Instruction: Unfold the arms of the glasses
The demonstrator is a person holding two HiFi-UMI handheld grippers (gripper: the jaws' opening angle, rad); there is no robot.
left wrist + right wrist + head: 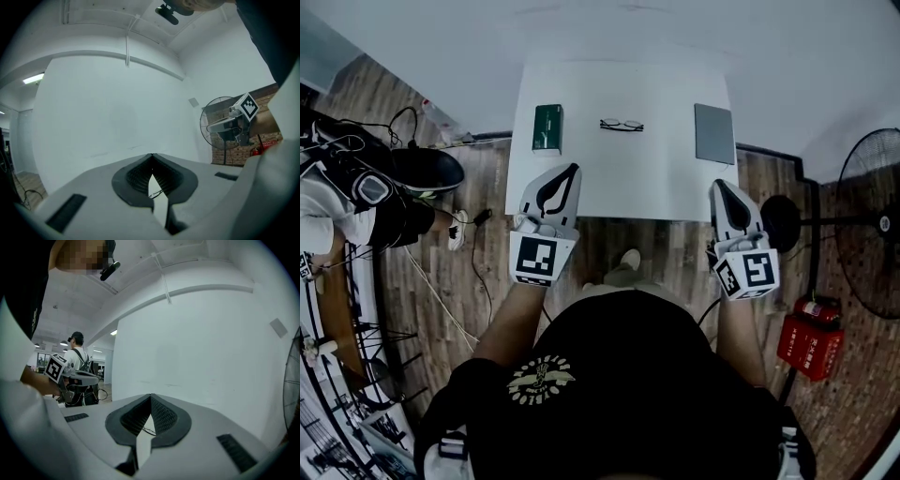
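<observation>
- White table (pixel 619 178) holds thin dark-rimmed glasses (pixel 622 125) at its far middle, between green box (pixel 547 127) and grey pad (pixel 714 133).
- Their arms are too small to make out.
- Left gripper (pixel 573 170) and right gripper (pixel 718 186), at the near edge: jaws pressed together, empty.

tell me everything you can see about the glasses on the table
The glasses have a thin dark frame and two lenses that look clear. They lie near the far middle of the white table, lenses side by side, between a dark green box and a grey flat slab, apart from both. No arm sticks out, so they look folded, though they are too small to be sure. Only the table touches them.
</observation>
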